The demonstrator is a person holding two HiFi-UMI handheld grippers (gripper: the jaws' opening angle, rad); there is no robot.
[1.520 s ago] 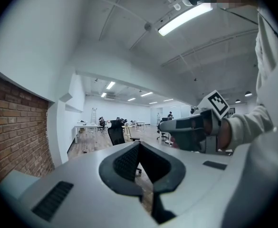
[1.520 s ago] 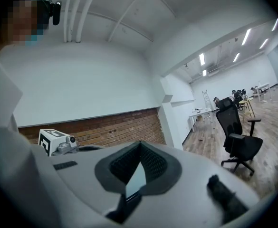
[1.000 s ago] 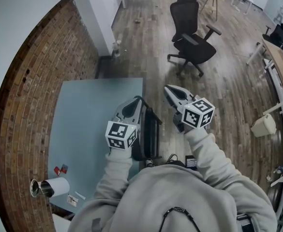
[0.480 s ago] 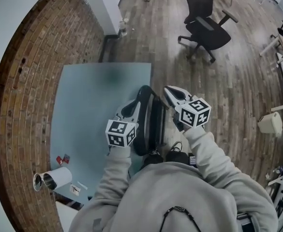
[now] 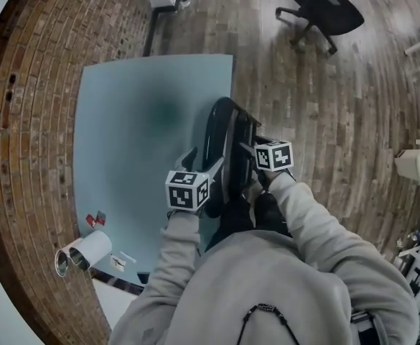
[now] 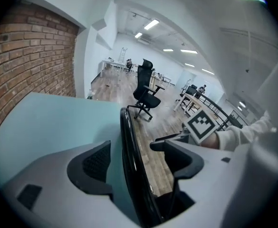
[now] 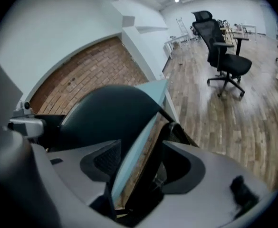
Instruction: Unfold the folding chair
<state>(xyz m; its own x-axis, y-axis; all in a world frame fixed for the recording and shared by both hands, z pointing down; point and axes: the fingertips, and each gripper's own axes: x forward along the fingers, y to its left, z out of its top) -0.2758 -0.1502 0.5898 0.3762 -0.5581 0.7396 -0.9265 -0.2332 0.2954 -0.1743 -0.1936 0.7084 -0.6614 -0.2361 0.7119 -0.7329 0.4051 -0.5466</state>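
Note:
A folded black chair [image 5: 220, 131] stands upright against the right edge of the light blue table [image 5: 138, 106]. My left gripper [image 5: 204, 162] reaches down over the chair's table side. Its jaws are opening, and the chair's thin curved black rim [image 6: 128, 141] runs between them with a gap at each pad. My right gripper [image 5: 251, 148] comes at the chair from the floor side. Its jaws are opening too, astride a black frame bar [image 7: 153, 141], beside the dark rounded panel [image 7: 108, 110]. Neither pad presses on the bar.
A brick wall [image 5: 30, 85] borders the table's far side. A white roll with a metal end [image 5: 84, 254] and small red bits [image 5: 93, 220] lie near the table's near corner. A black office chair [image 5: 324, 6] stands on the wooden floor, and a white bin [image 5: 416, 165] sits at the right.
Both grippers have dropped from above the chair down onto its top edge. Both went from shut to open. The head view has tipped downward.

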